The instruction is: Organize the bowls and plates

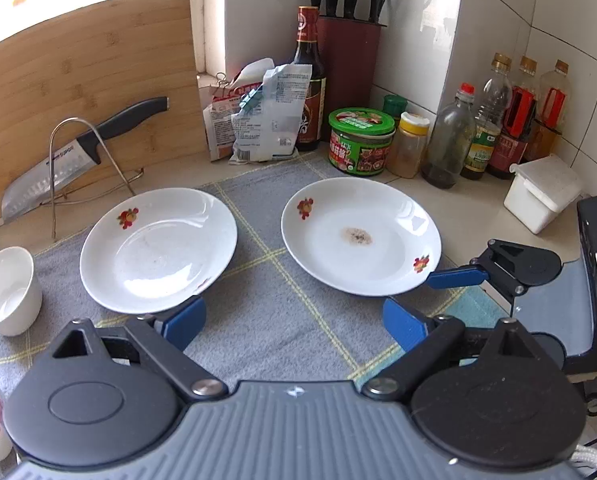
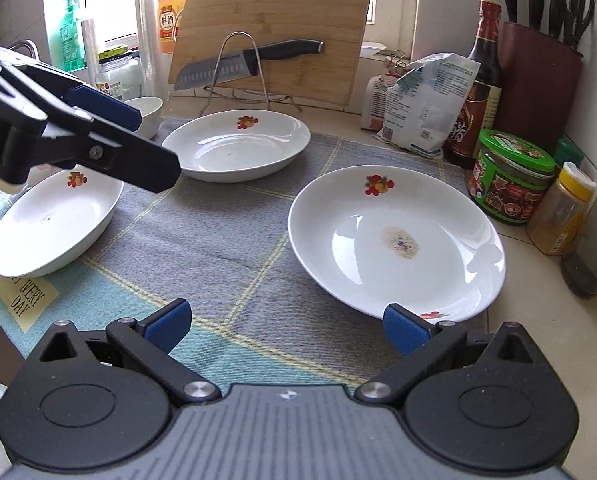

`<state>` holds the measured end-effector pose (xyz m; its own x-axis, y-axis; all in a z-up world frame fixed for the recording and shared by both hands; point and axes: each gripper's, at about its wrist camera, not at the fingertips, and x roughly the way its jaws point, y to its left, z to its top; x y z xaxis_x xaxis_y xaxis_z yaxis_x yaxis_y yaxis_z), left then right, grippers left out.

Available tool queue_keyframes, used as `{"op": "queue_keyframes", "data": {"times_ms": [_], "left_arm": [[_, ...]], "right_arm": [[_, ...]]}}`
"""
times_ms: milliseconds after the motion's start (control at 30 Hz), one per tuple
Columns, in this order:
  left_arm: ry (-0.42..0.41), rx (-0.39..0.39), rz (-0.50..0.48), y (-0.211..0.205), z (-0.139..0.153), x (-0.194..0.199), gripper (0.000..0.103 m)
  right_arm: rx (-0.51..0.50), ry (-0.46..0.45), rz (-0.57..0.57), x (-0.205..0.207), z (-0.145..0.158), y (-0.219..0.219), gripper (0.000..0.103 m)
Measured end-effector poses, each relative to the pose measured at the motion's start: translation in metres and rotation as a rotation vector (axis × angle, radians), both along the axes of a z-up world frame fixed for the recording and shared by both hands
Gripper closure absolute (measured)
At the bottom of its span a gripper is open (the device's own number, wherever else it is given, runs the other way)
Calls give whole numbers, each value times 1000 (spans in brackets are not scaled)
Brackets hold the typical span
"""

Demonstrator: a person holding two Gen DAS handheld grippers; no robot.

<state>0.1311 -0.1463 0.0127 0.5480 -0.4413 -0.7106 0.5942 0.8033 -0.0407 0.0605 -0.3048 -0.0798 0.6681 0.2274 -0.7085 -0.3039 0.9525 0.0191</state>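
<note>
Three white plates with fruit prints lie on a grey checked cloth (image 2: 226,240). The stained plate (image 2: 396,240) (image 1: 360,236) is at the right, a clean plate (image 2: 236,146) (image 1: 158,250) sits behind, and a third plate (image 2: 56,224) is at the left. A small white bowl (image 1: 6,292) (image 2: 146,110) stands beside them. My left gripper (image 1: 292,322) (image 2: 154,144) hovers open over the cloth, nothing between its pads. My right gripper (image 2: 286,326) is open too, with its right pad close to the stained plate's near rim. One of its fingers (image 1: 458,276) shows in the left wrist view.
A knife (image 2: 250,62) rests on a wire rack against a bamboo board (image 2: 274,20) at the back. Bags (image 1: 258,116), a green-lidded jar (image 1: 360,140), sauce bottles (image 1: 494,120), a knife block (image 1: 350,68) and a white box (image 1: 542,192) line the back and right wall.
</note>
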Motion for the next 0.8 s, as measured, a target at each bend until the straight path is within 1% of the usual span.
{"op": "queue_keyframes", "data": {"times_ms": [200,433,633,800], "left_arm": [[26,-6,26,40,-7,-17,8],[35,4,70,103,-13,-33,8],[38,41,90,153,-23,-48,8],[45,77,105,191,-32,-54,8]], "right_arm": [[4,25,-3,0,-5,34,0],[-11,52,-5,-2,-8,82,0],[-34,64,-14,0,-8,113,0],[-68,44,-23,4,1,131,0]]}}
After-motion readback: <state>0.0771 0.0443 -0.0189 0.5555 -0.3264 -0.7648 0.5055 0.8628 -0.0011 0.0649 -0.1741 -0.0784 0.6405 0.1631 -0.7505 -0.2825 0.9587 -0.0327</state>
